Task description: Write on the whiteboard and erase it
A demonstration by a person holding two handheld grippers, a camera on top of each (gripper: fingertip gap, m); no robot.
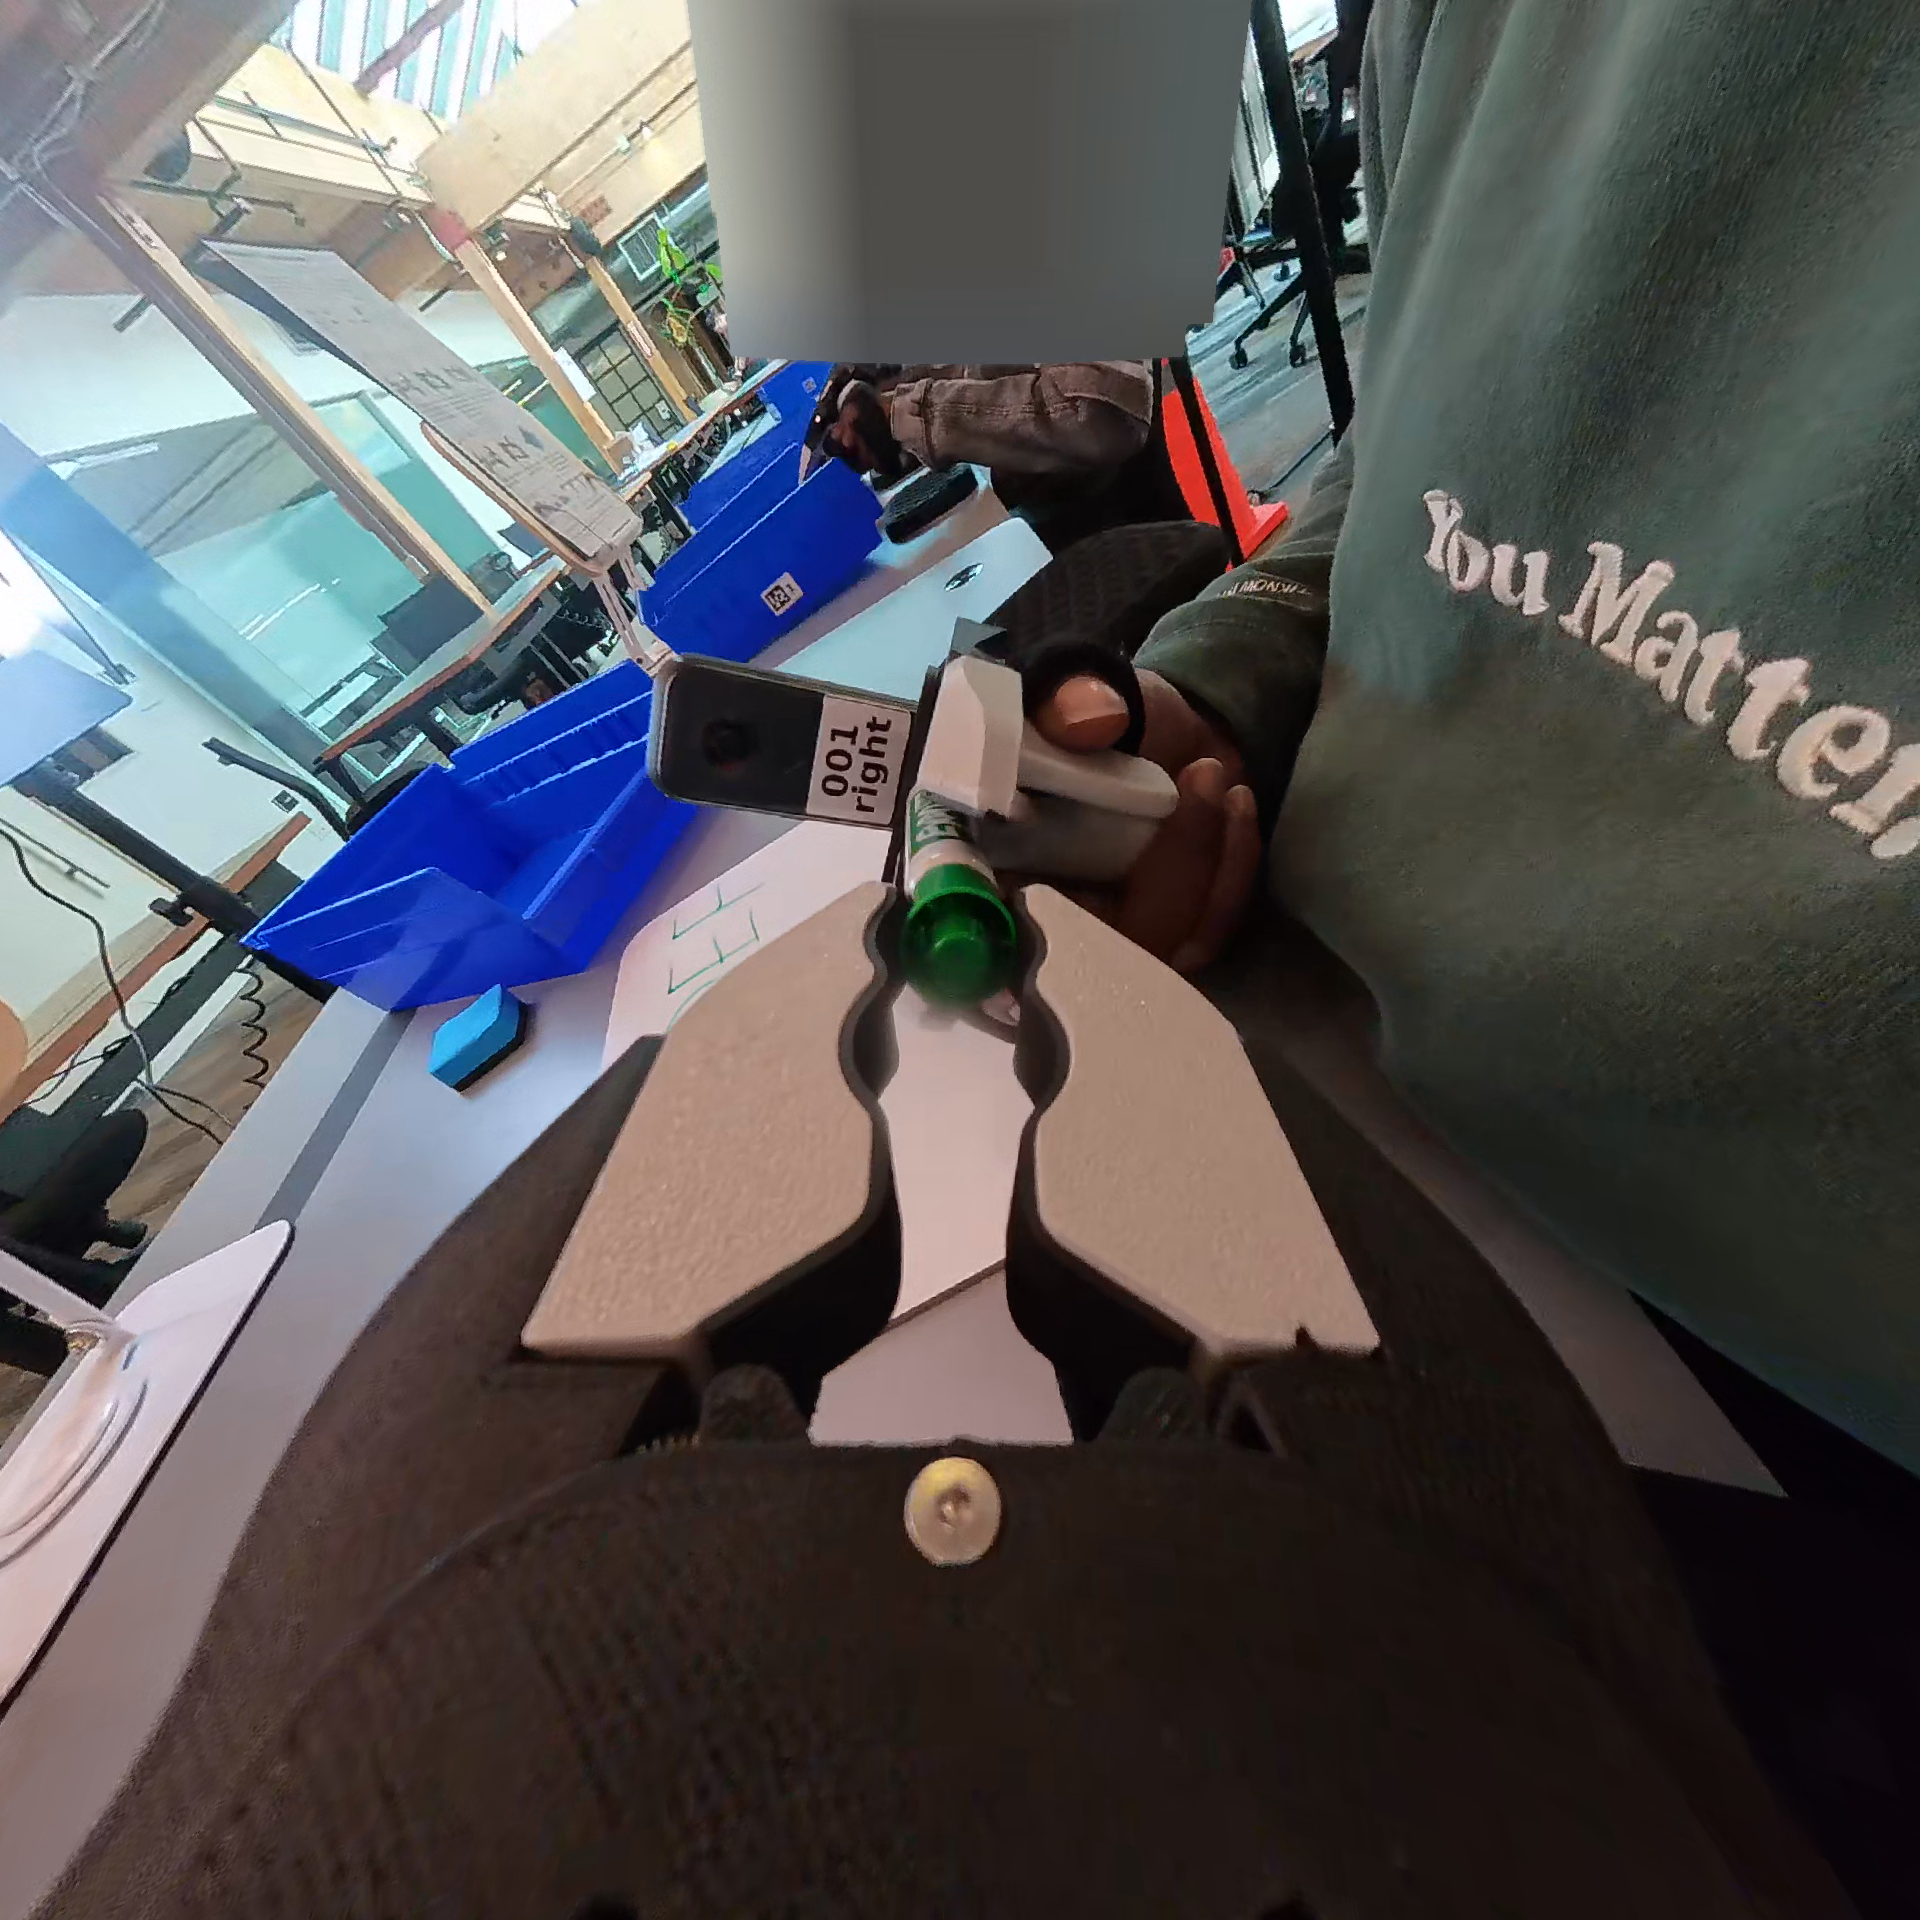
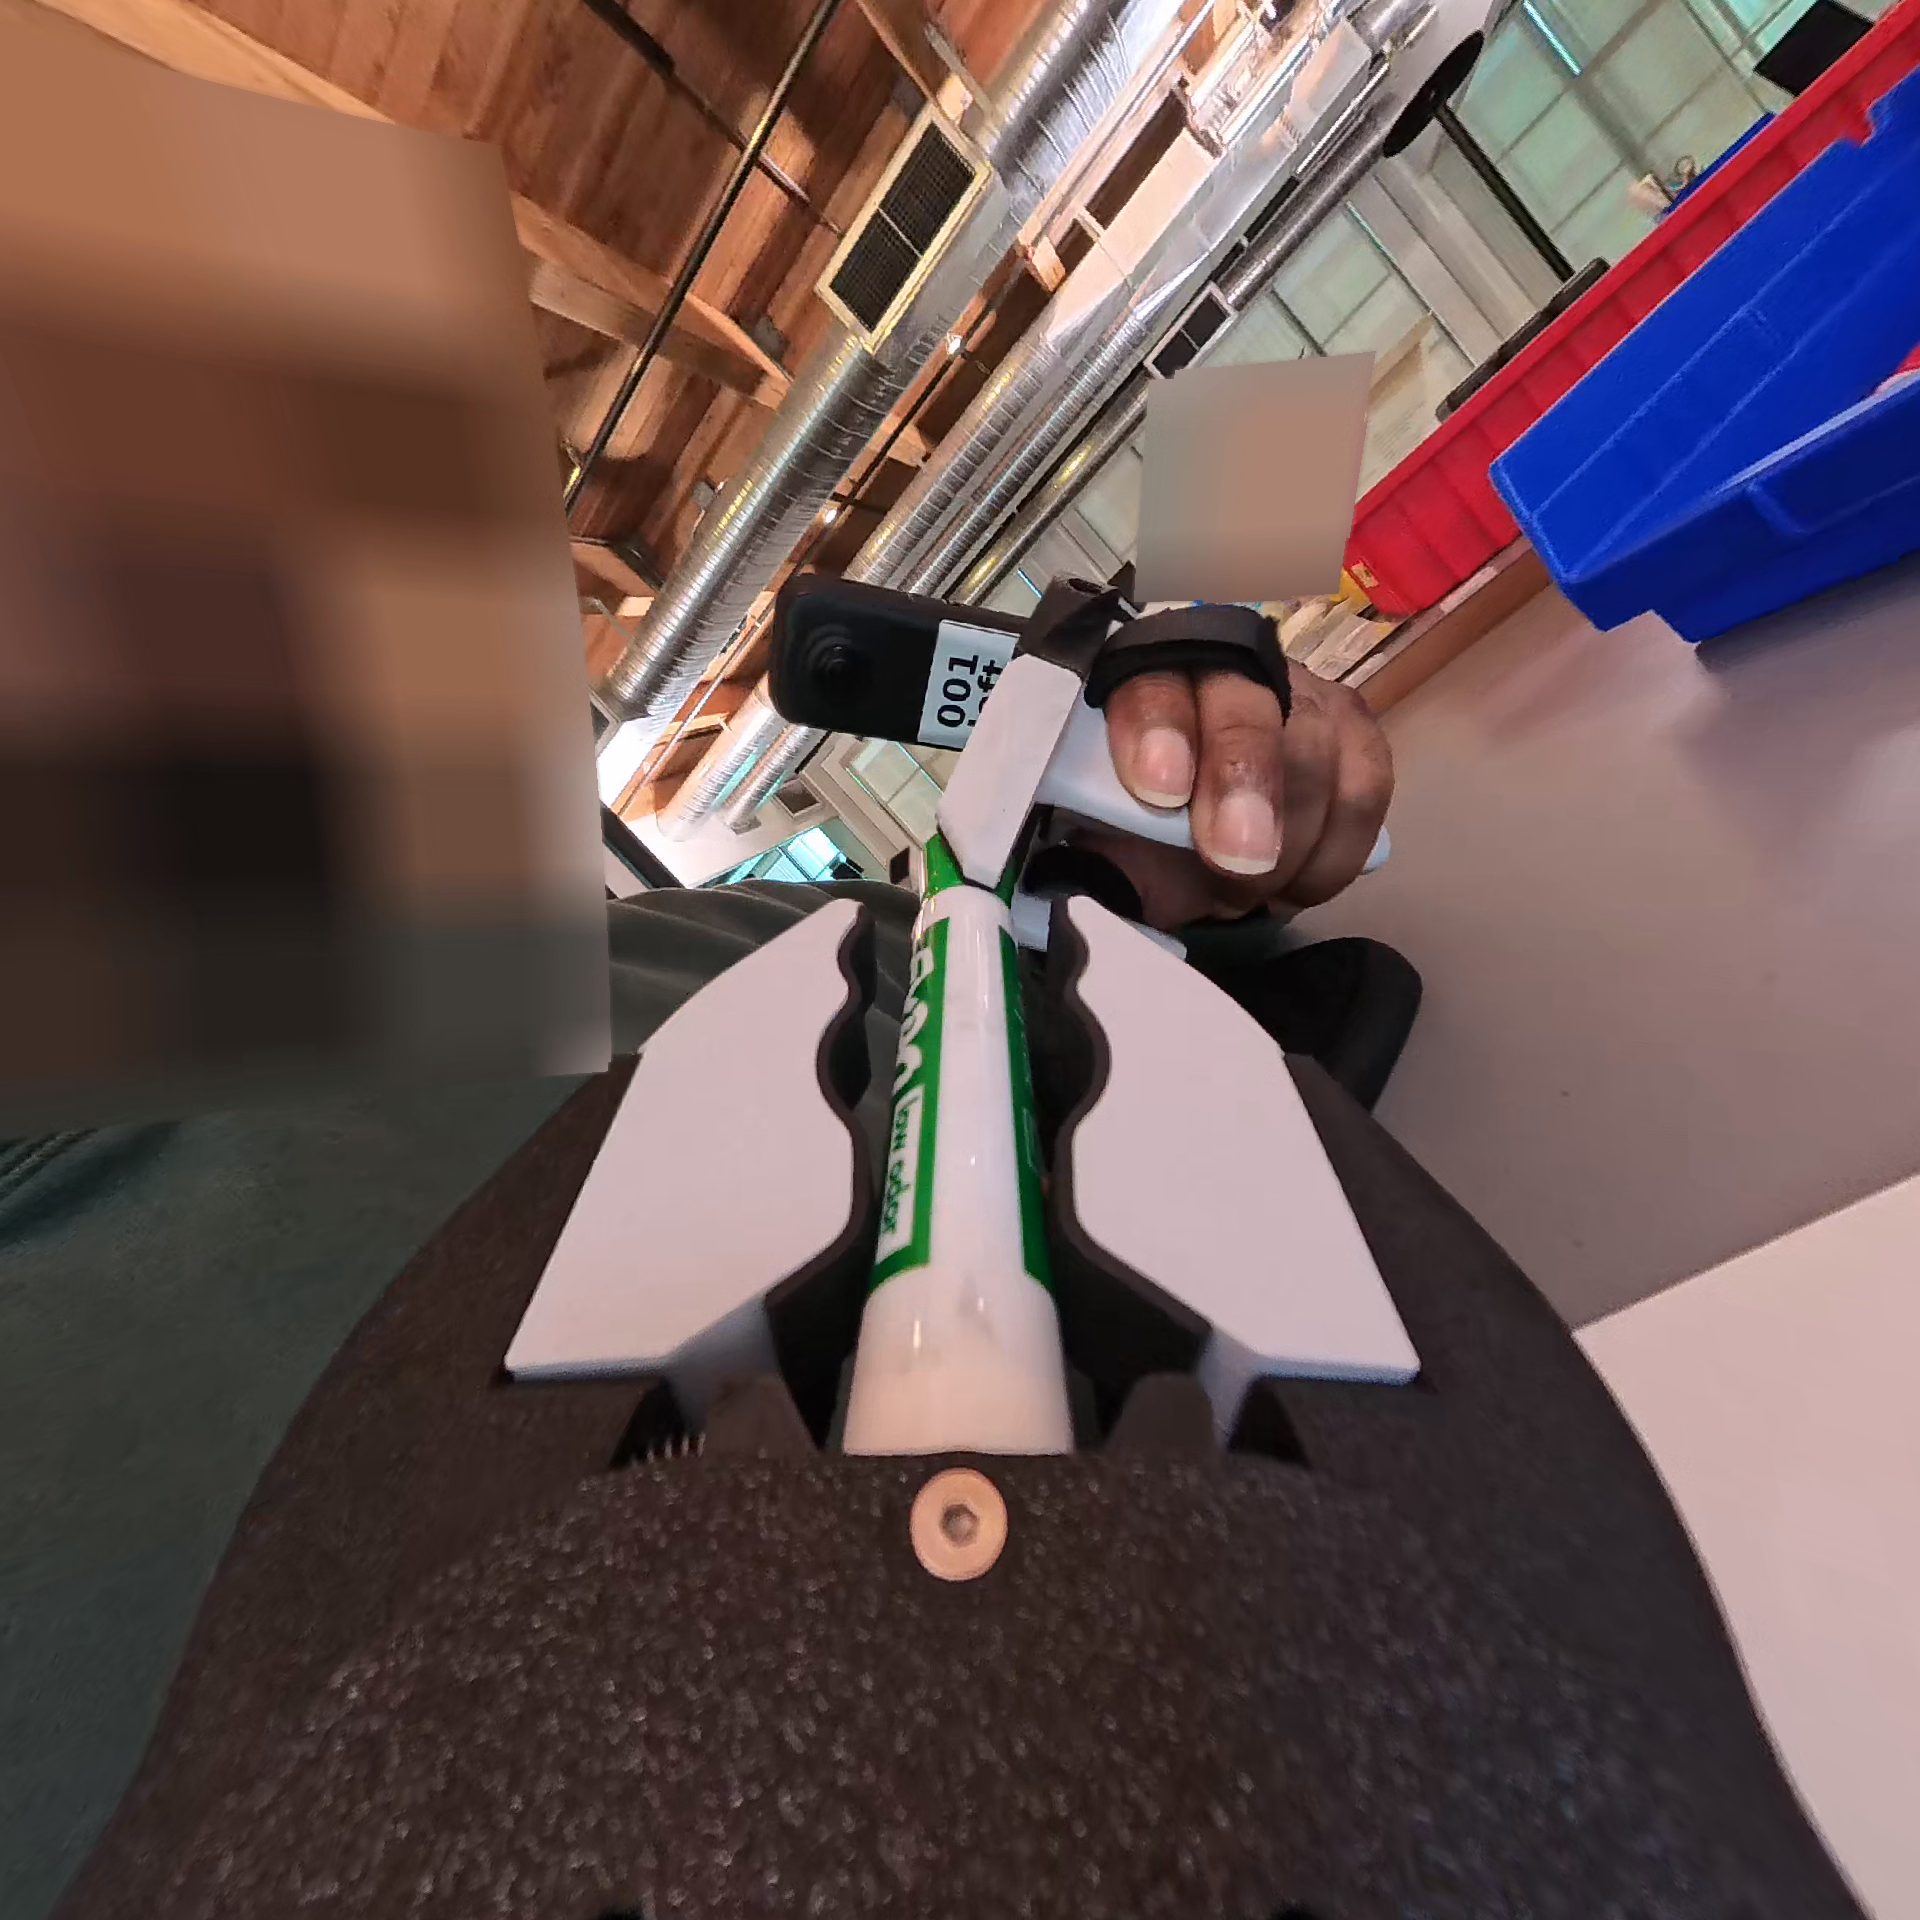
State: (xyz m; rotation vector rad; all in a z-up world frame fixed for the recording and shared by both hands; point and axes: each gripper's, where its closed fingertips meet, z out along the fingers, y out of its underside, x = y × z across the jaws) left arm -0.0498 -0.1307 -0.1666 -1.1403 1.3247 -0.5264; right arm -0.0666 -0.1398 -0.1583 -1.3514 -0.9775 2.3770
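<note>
A green-and-white marker [image 2: 956,1143] lies lengthwise between the fingers of my right gripper [image 2: 956,925], which is shut on its barrel. My left gripper [image 1: 961,914] meets it head-on and is shut on the marker's green cap [image 1: 956,940], the pads touching both sides. It also shows in the right wrist view [image 2: 1003,831], clamped over the green end. The right gripper [image 1: 987,800] shows in the left wrist view, held by a hand. Both are held just above the whiteboard [image 1: 935,1164], which bears green writing [image 1: 717,920]. A blue eraser [image 1: 478,1034] lies on the table left of the board.
Blue bins [image 1: 499,862] stand behind the eraser along the table's far side; blue and red bins [image 2: 1714,436] show in the right wrist view. The person's green sweatshirt [image 1: 1610,779] fills the right. A white stand base [image 1: 156,1351] sits at the left.
</note>
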